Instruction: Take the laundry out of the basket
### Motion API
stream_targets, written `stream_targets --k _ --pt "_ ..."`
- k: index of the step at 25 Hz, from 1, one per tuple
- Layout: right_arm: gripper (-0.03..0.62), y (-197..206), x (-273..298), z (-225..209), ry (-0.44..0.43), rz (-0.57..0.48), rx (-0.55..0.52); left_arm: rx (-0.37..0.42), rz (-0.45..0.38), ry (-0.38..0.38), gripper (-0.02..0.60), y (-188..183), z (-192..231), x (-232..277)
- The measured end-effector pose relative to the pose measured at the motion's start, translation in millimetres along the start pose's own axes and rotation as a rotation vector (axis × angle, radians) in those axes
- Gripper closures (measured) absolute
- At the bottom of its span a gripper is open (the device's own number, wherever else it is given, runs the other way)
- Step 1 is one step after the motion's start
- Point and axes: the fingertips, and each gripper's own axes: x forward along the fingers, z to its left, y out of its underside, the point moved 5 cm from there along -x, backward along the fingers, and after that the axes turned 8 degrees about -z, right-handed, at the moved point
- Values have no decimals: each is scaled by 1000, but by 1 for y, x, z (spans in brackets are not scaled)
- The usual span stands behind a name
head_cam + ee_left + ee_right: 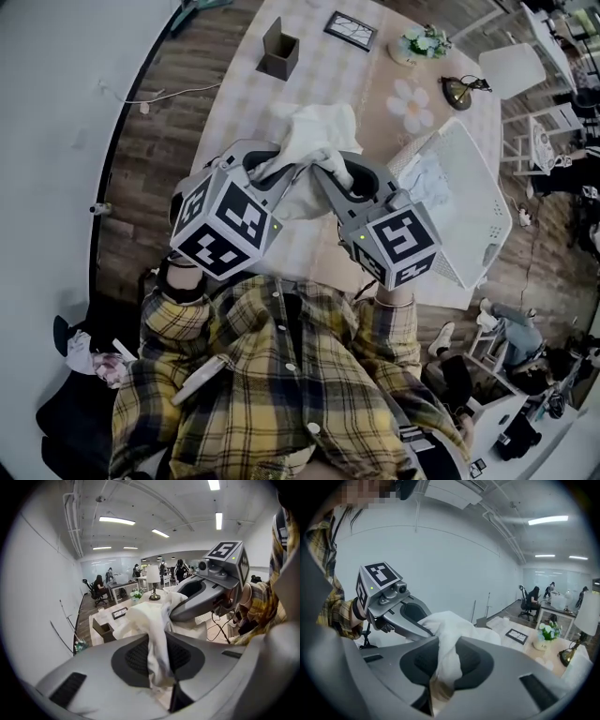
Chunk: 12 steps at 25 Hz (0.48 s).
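Note:
A white garment (316, 139) hangs bunched over the table, held between both grippers close in front of my chest. In the head view my left gripper (265, 175) is shut on its left part and my right gripper (309, 175) on its right part, their tips nearly side by side. The left gripper view shows the white garment (157, 648) pinched between the dark pads, with the right gripper (206, 590) just beyond. In the right gripper view the white garment (445, 658) is pinched the same way. The white laundry basket (473, 211) stands to the right with pale laundry (405, 175) in it.
The table (239, 103) has a checked cloth and carries a brown box (278, 49), a picture frame (351, 30), a flower pot (422, 42), a small lamp (459, 91) and a flower-shaped mat (411, 103). A white wall runs along the left; chairs and people fill the right.

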Motion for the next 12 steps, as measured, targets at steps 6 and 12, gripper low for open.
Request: stream_targets --k 6,12 --pt "510 55 29 -1 -25 64 103 -99 46 7 486 55 0 25" --pt "503 106 51 5 -27 171 149 -199 99 37 482 104 -6 46"
